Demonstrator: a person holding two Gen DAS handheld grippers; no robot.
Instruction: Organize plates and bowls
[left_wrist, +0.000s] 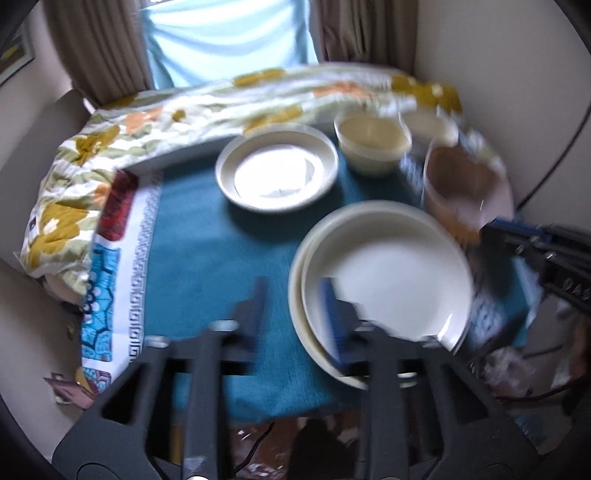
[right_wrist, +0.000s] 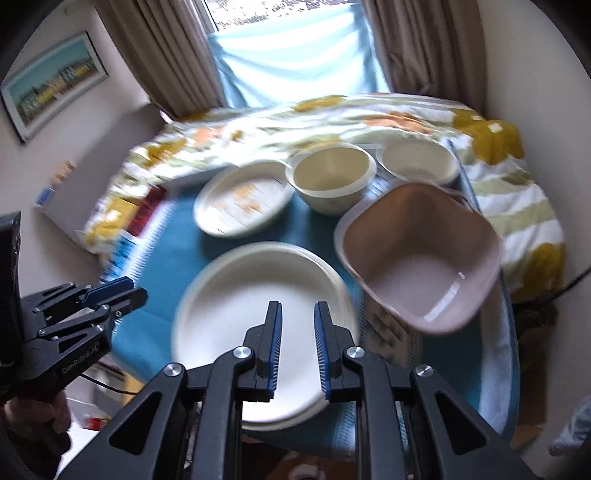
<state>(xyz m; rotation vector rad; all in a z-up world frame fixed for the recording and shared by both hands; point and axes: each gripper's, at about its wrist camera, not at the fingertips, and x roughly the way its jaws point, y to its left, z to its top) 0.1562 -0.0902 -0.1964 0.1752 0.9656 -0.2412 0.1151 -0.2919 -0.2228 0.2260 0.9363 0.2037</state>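
Two stacked cream plates lie on the teal cloth at the front. A smaller cream plate sits behind them. A cream bowl and a second pale bowl stand at the back. A pinkish square bowl sits at the right. My left gripper is open and empty at the stack's left edge; it also shows in the right wrist view. My right gripper is open and empty over the stack; it also shows in the left wrist view.
A flowered quilt is bunched along the back and left of the table. A patterned cloth border runs down the left. Curtains and a window are behind. A framed picture hangs on the left wall.
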